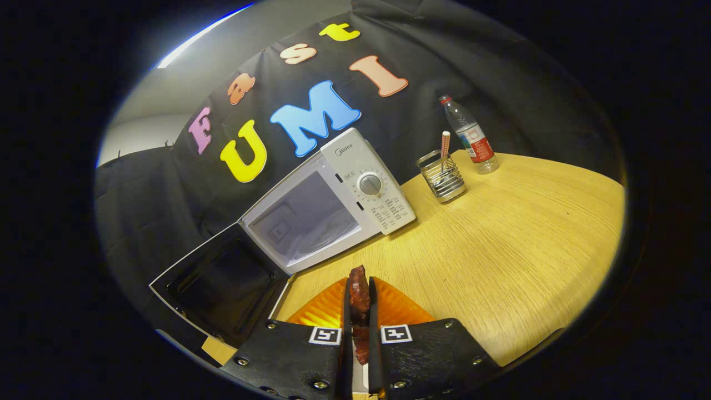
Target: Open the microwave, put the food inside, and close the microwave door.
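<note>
Gripper fingers pinch a dark red-brown food piece. White microwave, door open; insertion into its cavity comes next.

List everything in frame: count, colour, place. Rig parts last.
microwave: 1, white, on the table beyond the claw, cavity exposed
microwave door: 1, dark with white edge, swung open beside the cavity
food: 1 piece, dark red-brown, clamped between the claw's fingers
table: 1, light wood, under everything
wire holder: 1, silver, on the table past the microwave's control panel
striped stick: 1, red and white, standing in the wire holder
water bottle: 1, clear with red label and cap, behind the wire holder
orange piece: 1, orange, under the fingers; what it is, cannot tell
claw: 1, shut on the food, pointing at the open microwave
</note>
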`<state>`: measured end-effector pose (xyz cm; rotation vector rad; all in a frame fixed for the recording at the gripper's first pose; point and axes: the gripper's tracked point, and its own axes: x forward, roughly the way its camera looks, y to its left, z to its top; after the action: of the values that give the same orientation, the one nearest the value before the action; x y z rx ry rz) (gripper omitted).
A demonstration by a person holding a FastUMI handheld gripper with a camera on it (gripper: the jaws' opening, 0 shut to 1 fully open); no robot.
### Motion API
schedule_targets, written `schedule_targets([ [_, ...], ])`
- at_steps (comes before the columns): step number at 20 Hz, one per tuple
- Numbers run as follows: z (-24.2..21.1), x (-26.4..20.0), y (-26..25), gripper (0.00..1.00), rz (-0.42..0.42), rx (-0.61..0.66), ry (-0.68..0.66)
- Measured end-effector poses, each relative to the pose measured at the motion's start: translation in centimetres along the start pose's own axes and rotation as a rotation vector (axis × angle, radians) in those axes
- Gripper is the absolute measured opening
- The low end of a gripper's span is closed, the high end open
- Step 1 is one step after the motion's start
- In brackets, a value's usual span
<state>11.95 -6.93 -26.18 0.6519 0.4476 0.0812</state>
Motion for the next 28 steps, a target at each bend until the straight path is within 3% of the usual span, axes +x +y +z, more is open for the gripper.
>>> schedule_targets([
  [7,4.7,1.7,7.2,0.11,0.051,-0.073,-0.083],
  [14,4.6,9.5,14.6,0.11,0.135,-0.088,-0.089],
  [28,5.9,27.4,15.5,0.11,0.032,-0.030,-0.105],
])
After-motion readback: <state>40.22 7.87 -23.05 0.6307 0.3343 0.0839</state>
